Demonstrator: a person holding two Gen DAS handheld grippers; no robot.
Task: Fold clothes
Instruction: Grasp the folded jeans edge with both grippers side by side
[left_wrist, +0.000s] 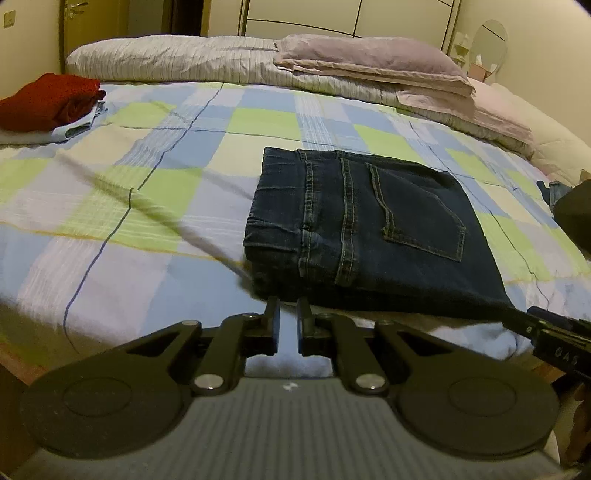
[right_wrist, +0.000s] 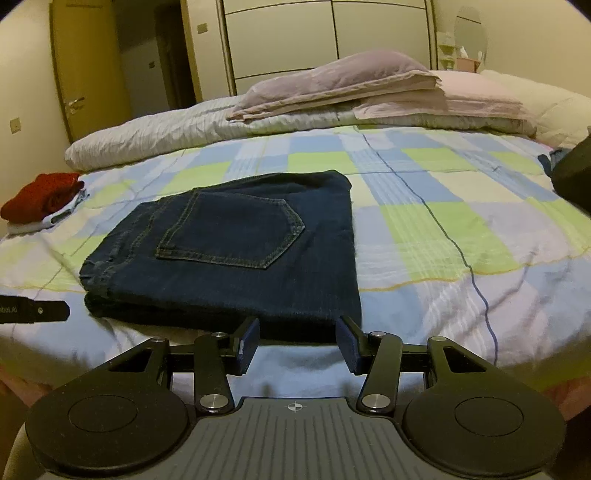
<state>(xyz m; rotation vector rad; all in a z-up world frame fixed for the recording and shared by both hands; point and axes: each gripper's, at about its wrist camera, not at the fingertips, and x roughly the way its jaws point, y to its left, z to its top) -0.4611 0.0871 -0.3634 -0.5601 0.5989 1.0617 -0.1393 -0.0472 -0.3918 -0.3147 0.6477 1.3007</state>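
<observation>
1. Left wrist view: left gripper (left_wrist: 288, 308) nearly closed, holding nothing, at folded jeans (left_wrist: 365, 229) on checked bedspread (left_wrist: 147, 184).
2. Right gripper (right_wrist: 297, 328) spread wide at the jeans' near edge.

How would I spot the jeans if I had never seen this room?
Start at the bed's checked blue-and-green cover. Near its front edge, just ahead of both grippers, lie the folded jeans. Unlike the red garment far left, they are dark blue denim with a stitched back pocket on top.

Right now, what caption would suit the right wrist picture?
Open right tongs at the near edge of folded dark jeans on a checked bedspread.
</observation>
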